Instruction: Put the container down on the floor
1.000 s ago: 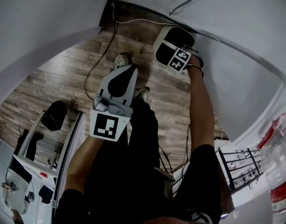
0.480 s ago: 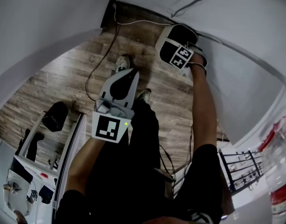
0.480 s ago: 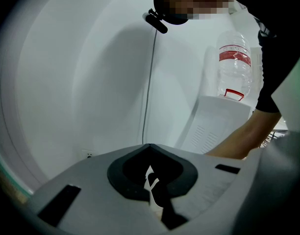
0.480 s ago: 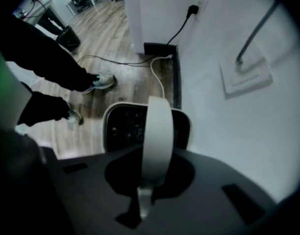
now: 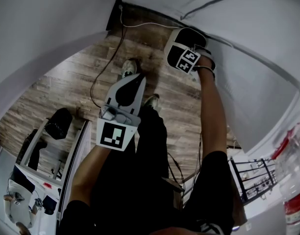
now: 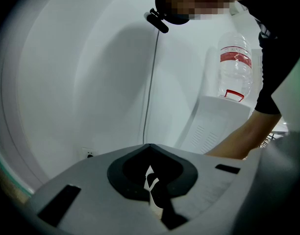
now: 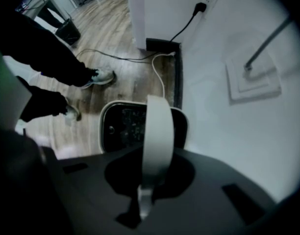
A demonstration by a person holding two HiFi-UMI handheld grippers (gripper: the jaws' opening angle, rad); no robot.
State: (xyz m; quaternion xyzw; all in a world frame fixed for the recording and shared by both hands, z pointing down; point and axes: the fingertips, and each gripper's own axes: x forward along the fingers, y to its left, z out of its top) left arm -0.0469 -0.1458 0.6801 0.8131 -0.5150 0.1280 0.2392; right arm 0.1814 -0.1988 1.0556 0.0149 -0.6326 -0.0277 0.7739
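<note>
Item 1: right gripper (image 7: 146,182). I read its claw as clamped on the white handle (image 7: 157,131) of the container (image 7: 121,126); the band rises from between the jaws and arches over the tub.

Item 2: container. White rim, dark inside, hanging under the right gripper at the far right of the scene, just beside the white wall (image 7: 228,141) and low over the wood floor (image 7: 120,38). I cannot tell whether its base touches the boards. In the head view the gripper hides it.

Item 3: left gripper (image 6: 151,187). Its claw is narrow, the jaws close together with only a thin pale sliver between them, and I see nothing held. In the head view it sits nearer and to the left, in front of the person's legs, well apart from the right gripper.

Item 4: 1 black plug (image 7: 201,7) in the wall, far side, with its lead running down to the skirting.

Item 5: 1 white cable (image 7: 160,80) curling over the floor toward the container.

Item 6: 1 pale shoe (image 7: 102,76) on the boards, left of the container.

Item 7: 1 large water bottle (image 6: 233,62) with a red label, upright at the right.

Item 8: 1 black bin (image 5: 57,122) at the near left; 1 wire rack (image 5: 250,176) at the near right.
</note>
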